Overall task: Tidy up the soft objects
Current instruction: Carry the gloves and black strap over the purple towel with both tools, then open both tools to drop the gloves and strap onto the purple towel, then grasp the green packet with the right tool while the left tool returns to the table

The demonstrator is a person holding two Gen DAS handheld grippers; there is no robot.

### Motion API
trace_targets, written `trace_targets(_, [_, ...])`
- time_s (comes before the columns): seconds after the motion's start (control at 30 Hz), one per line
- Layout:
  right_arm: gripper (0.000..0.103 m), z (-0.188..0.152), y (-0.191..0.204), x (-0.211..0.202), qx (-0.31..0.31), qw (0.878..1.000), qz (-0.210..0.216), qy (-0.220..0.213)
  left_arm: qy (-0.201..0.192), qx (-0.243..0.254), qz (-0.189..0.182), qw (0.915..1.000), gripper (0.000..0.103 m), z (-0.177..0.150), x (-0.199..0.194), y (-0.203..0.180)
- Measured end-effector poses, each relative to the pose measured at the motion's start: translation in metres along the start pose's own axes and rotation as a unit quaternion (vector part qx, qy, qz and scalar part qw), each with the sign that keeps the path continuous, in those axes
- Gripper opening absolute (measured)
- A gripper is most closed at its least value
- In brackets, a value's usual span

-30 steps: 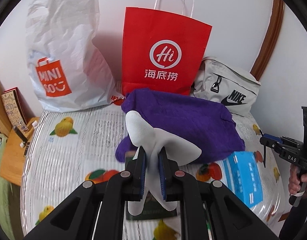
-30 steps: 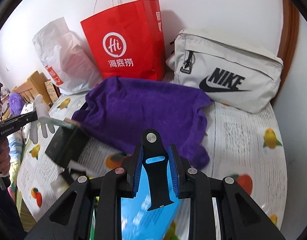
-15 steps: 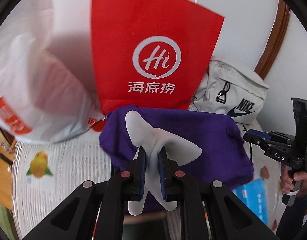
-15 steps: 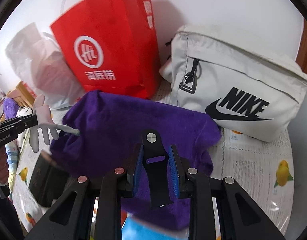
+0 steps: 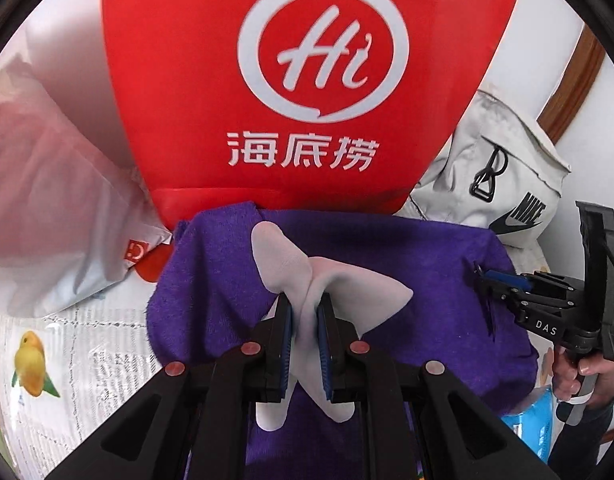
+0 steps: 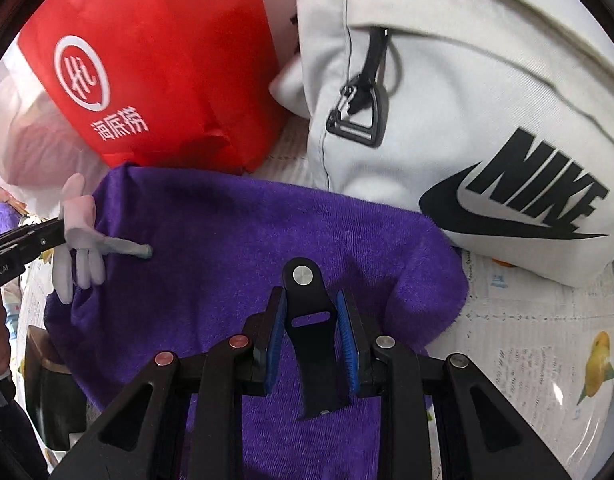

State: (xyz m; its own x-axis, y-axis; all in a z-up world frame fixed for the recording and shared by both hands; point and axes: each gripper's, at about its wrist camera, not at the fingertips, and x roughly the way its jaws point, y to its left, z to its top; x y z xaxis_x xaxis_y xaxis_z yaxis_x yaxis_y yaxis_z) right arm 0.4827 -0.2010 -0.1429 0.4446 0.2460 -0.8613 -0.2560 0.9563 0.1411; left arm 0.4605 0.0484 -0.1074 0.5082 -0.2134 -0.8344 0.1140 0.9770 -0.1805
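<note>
My left gripper [image 5: 305, 312] is shut on a soft white hand-shaped glove [image 5: 291, 268] and holds it above a purple towel [image 5: 407, 264] lying on the table. The glove also shows at the left of the right wrist view [image 6: 81, 236], over the towel's left edge. My right gripper [image 6: 311, 320] is shut on a black strap [image 6: 311, 344] and hovers over the towel [image 6: 247, 240]. The right gripper shows at the right of the left wrist view [image 5: 507, 284].
A red paper bag [image 5: 307, 80] stands behind the towel, a white plastic bag [image 5: 47, 208] to its left, a white Nike bag [image 6: 467, 100] to its right. A blue packet [image 5: 535, 420] lies near the front right. A dark box [image 6: 51, 396] sits front left.
Both grippers have moved forward over the purple towel toward the red bag and the Nike bag. Each still holds its object.
</note>
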Motion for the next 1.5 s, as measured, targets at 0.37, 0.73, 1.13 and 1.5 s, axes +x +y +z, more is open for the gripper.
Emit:
trace_targets(0.37, [0.063,-0.005,-0.007,-0.003,0.003,1.000,-0.001,-0.003,0.019,-0.011,0.014,0.9996,0.045,0.001,0.009,-0.006])
trace_targets(0.73, [0.074,-0.022,0.009,-0.040,0.004,1.000,-0.019,-0.014,-0.005,-0.005,0.078,0.9970,0.068,-0.012,-0.037,-0.015])
trace_targets(1.13, [0.074,-0.075,0.033,-0.088,-0.022,0.999,0.008,-0.048,-0.051,-0.020,0.064,0.9964,0.068,-0.066,-0.109,-0.020])
trace_targets(1.5, [0.074,-0.151,0.044,-0.143,0.007,0.997,-0.036,-0.067,-0.041,-0.035,0.051,0.9972,0.068,-0.152,-0.161,-0.024])
